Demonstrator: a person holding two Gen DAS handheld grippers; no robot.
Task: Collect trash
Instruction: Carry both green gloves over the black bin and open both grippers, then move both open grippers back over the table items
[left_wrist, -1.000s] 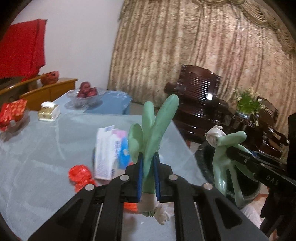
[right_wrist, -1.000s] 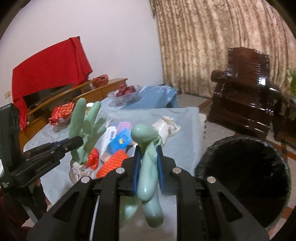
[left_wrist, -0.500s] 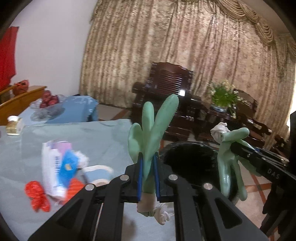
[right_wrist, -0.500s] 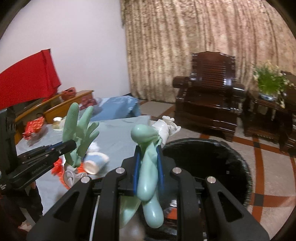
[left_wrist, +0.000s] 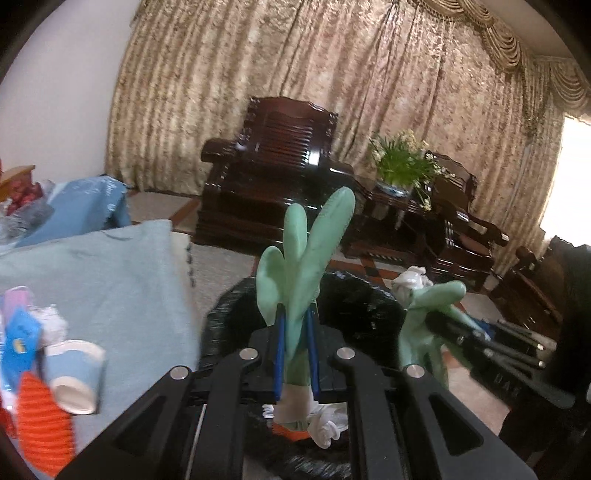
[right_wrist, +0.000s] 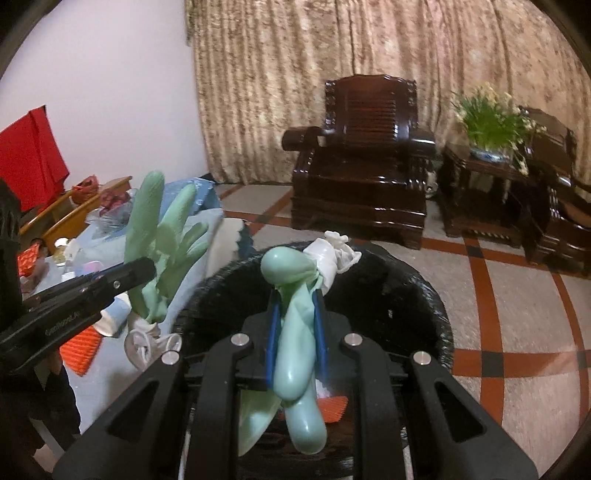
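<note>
My left gripper (left_wrist: 294, 325) is shut on a green rubber glove (left_wrist: 306, 254) with a white cuff, held over the near rim of the black trash bin (left_wrist: 362, 306). My right gripper (right_wrist: 294, 317) is shut on a second green rubber glove (right_wrist: 295, 332), held above the bin's opening (right_wrist: 388, 295). Each gripper shows in the other's view, the right one (left_wrist: 436, 321) with its glove (left_wrist: 424, 314) at the right, the left one (right_wrist: 147, 269) with its glove (right_wrist: 159, 236) at the left. Orange trash (right_wrist: 332, 404) lies inside the bin.
The table with a light blue cloth (left_wrist: 110, 280) stands left of the bin and holds a paper cup (left_wrist: 75, 373), an orange net (left_wrist: 40, 424) and a blue packet (left_wrist: 20, 343). Dark wooden armchairs (right_wrist: 362, 155) and a side table with a plant (right_wrist: 487, 122) stand behind.
Both grippers have swung right from above the table to over the trash bin, each still holding its glove. The table and its trash have slid to the left of both views.
</note>
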